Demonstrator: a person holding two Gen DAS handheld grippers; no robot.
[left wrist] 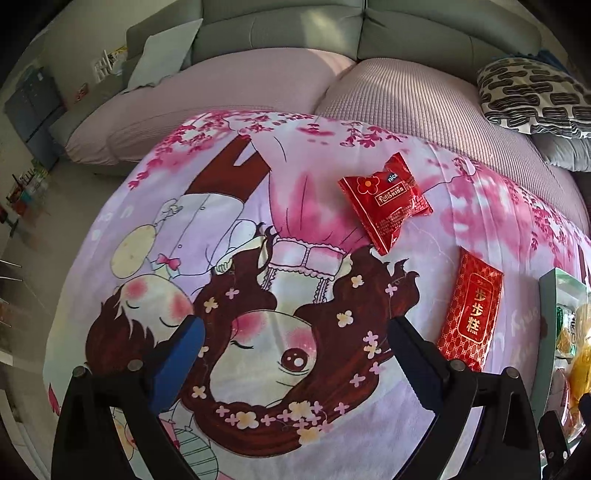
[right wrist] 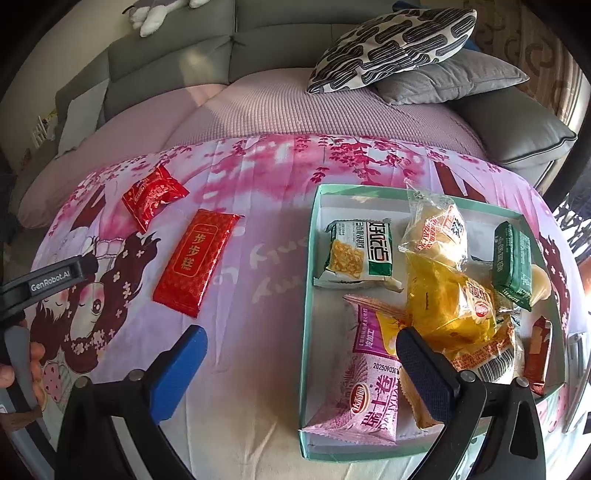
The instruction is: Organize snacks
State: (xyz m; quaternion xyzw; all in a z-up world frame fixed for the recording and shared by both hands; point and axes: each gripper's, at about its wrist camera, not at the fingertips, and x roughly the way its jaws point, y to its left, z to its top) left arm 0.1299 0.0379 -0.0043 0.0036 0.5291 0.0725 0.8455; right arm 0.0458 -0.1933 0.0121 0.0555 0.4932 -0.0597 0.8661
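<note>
Two red snack packets lie loose on the cartoon-print cloth: a small crinkled one (left wrist: 384, 201) (right wrist: 153, 195) and a long flat one with gold characters (left wrist: 471, 308) (right wrist: 197, 260). A shallow teal-rimmed box (right wrist: 309, 295) (left wrist: 548, 295) holds several packets, among them a pink one (right wrist: 365, 384), a yellow one (right wrist: 454, 314) and green ones (right wrist: 360, 253). My left gripper (left wrist: 295, 354) hovers open over the cloth, left of the long red packet. My right gripper (right wrist: 301, 362) is open above the box's left wall, its right finger over the pink and yellow packets.
The cloth covers a table in front of a grey sofa (left wrist: 280, 29) with pink seat covers. A patterned cushion (right wrist: 395, 48) and grey cushions (right wrist: 450, 79) lie on the sofa at the right. A hand (right wrist: 22, 365) holds the left gripper's handle at the right wrist view's left edge.
</note>
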